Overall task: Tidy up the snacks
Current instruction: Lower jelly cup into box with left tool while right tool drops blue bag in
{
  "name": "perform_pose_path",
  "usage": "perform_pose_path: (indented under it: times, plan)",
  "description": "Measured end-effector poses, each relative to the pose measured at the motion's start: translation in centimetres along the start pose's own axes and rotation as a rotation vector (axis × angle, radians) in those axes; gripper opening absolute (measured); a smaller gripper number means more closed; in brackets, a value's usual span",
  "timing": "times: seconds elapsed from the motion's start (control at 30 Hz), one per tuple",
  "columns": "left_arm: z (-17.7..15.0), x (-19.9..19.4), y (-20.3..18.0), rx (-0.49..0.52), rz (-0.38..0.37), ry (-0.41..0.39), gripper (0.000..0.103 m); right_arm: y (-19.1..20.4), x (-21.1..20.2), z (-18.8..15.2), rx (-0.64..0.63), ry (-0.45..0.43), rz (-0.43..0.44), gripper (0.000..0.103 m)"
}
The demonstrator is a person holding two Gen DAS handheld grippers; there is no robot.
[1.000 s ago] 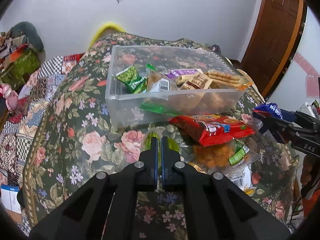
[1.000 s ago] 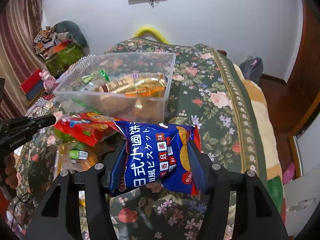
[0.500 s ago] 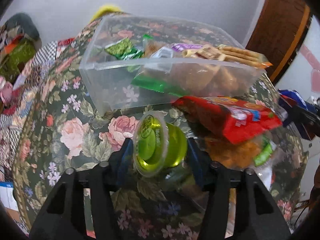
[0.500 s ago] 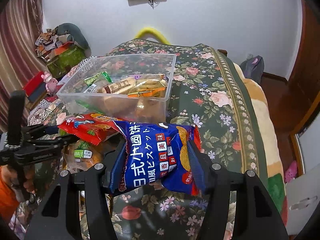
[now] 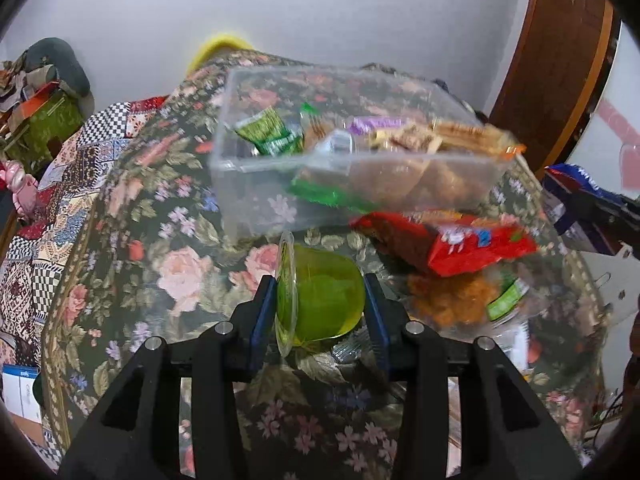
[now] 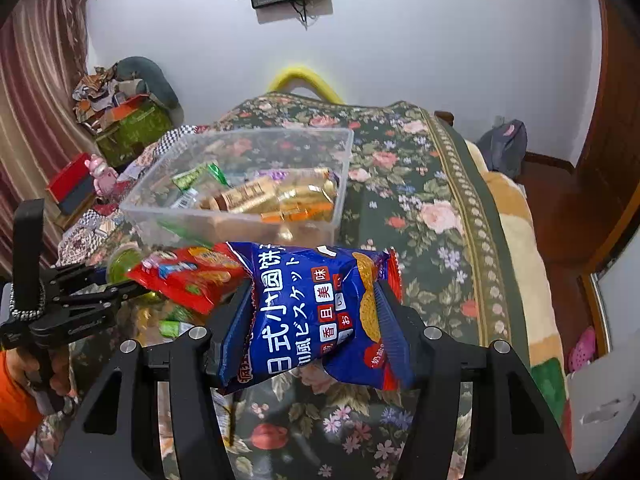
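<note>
Left wrist view: the left gripper [image 5: 320, 304] has just been closing, and its blue pads stand on either side of a green jelly cup [image 5: 320, 300] lying on its side, foil lid against the left pad, rounded base against the right; the grasp looks made, though motion blur softens the edges.
Where the cup is: low over the floral bedspread [image 5: 160, 264], just in front of the near wall of the clear bin [image 5: 256, 184]; the bin already has green sachets, a purple wrapper and biscuit packs inside.
Loose snacks: a red packet [image 5: 460, 240] lies to the right of the cup; beneath it sits a clear bag of orange crisps [image 5: 460, 300]; both are outside the bin.

Right wrist view: the right gripper [image 6: 316, 312] is clenched on a blue biscuit bag [image 6: 320, 312], pinching its middle so the ends bulge out; the bag hangs above the bedspread, near the bin's front wall and not yet over it.
Other hand: the left gripper [image 6: 120, 280] shows at the left edge, a hand in an orange sleeve [image 6: 16, 396] working its handle.

Step in hand: picking, I judge; the cup is freshly caught and the bag is waiting to be placed.
Next move: lift each item clear of the near rim, carry it forward over an uncrowded part of the bin, then let go; the cup's slick round base may slip, so a steady lift seems wise.
</note>
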State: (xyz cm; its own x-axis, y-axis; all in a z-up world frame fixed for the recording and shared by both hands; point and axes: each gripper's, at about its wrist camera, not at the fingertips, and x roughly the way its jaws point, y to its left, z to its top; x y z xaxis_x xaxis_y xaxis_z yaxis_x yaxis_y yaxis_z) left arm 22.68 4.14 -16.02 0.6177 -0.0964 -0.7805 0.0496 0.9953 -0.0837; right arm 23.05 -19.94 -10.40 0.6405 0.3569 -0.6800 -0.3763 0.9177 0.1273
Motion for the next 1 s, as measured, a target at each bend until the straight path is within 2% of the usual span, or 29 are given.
perform_pose_path:
  times: [0.2, 0.43, 0.63, 1.0]
  plan:
    - [1.9, -3.3, 0.4, -0.015, -0.018, -0.077, 0.043, 1.3, -0.8, 2.2, -0.026, -0.054, 0.006, 0.055]
    - [4.5, -4.5, 0.5, -0.015, -0.019, -0.136, 0.043, 2.9, -0.2, 5.2, -0.054, -0.105, 0.019, 0.055]
    - [6.4, -3.5, 0.6, -0.018, -0.022, -0.141, 0.043, 4.2, 2.0, 7.5, -0.067, -0.106, 0.025, 0.055]
    - [9.3, 0.6, 1.6, -0.046, -0.024, -0.106, 0.043, 6.5, 7.7, 10.0, -0.104, -0.030, -0.004, 0.055]
